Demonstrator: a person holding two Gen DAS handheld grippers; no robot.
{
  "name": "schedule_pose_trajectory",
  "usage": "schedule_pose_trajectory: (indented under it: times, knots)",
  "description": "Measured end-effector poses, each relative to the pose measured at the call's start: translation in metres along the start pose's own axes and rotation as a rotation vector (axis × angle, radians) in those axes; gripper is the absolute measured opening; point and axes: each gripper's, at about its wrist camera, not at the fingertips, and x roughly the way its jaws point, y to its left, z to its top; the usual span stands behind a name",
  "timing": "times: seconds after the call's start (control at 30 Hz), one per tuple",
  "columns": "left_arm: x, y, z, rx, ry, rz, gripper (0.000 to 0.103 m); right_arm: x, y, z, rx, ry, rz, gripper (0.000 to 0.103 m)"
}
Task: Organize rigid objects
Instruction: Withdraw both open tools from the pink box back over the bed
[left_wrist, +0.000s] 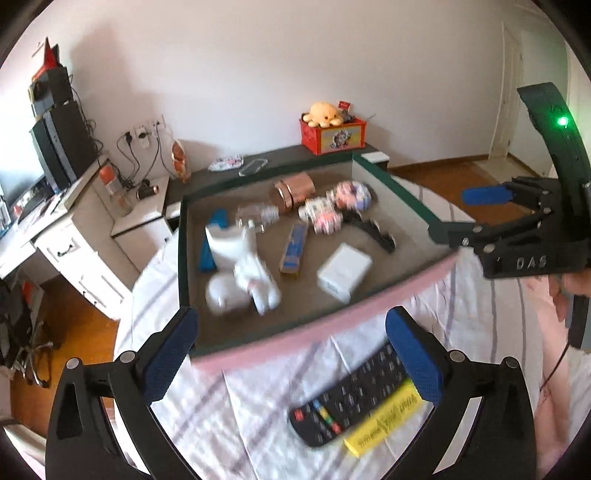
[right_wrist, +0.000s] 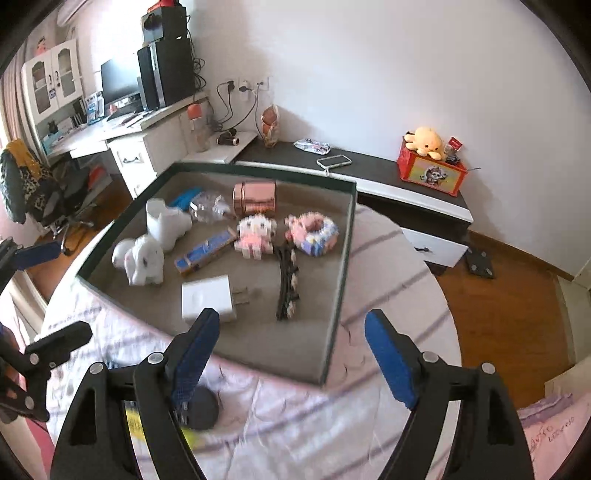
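Two tools, left tool (left_wrist: 291, 354) and right tool (right_wrist: 291, 360), both spread wide, nothing held. Remote control (left_wrist: 354, 395) and yellow box (left_wrist: 384, 421) lie on bed, outside tray (left_wrist: 317, 325). I judge next: lower left tool, pinch remote across narrow sides, carry into tray.

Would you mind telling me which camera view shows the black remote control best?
The left wrist view: the remote control lies nearly whole on the striped sheet beside a yellow box, its coloured buttons visible. The right wrist view shows only one dark rounded end, blurred, behind the right gripper's finger.
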Motion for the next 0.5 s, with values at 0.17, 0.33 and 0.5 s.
schedule_pose_trajectory:
  times: [0.17,0.33,0.5]
  knots:
    - [-0.009,-0.013,-0.037,-0.052,0.018,-0.078,0.102,-0.005,-0.003,-0.026,0.011,0.007,0.008,0.082]
    - [-0.013,-0.037,-0.068,-0.100,0.037,-0.044,0.102,-0.002,-0.019,-0.039,0.062,0.015,-0.006,0.082]
    - [-0.009,-0.059,-0.088,-0.104,0.070,-0.082,0.102,-0.003,-0.025,-0.044,0.079,0.013,-0.008,0.082]
